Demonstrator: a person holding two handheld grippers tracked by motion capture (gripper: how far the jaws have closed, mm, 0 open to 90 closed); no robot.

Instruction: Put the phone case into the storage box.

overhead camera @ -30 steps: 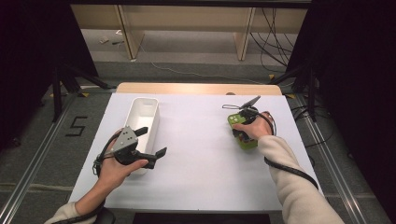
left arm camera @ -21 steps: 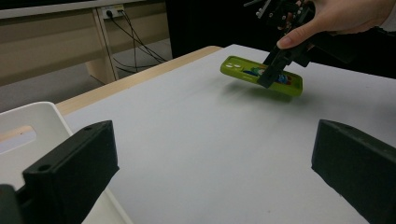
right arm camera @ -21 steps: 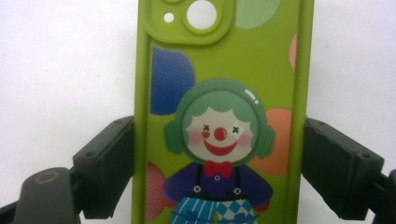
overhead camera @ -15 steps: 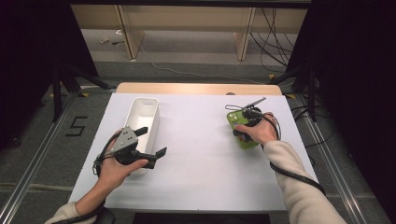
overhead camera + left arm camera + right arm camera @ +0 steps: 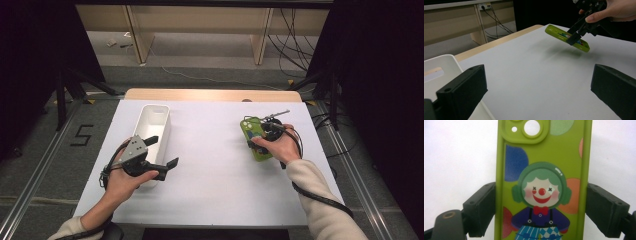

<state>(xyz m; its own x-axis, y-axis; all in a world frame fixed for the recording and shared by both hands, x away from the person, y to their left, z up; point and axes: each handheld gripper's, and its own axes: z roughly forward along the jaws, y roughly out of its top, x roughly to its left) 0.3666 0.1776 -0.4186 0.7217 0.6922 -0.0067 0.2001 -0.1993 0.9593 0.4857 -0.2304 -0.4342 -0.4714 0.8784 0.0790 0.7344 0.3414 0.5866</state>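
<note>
The right gripper's [image 5: 264,136] two black fingers [image 5: 482,207] are clamped on the long edges of a green phone case [image 5: 541,180], which has a clown picture on its back. In the left gripper view the case [image 5: 566,37] is held tilted just above the white surface [image 5: 215,165], casting a shadow beneath it. The right hand [image 5: 280,146] wraps the gripper from above, forearm reaching in from the lower right. The left gripper's [image 5: 162,152] fingers [image 5: 461,92] stand wide apart with nothing between them; the left hand [image 5: 125,180] holds it level beside a long white bin [image 5: 152,125], whose visible inside looks bare.
</note>
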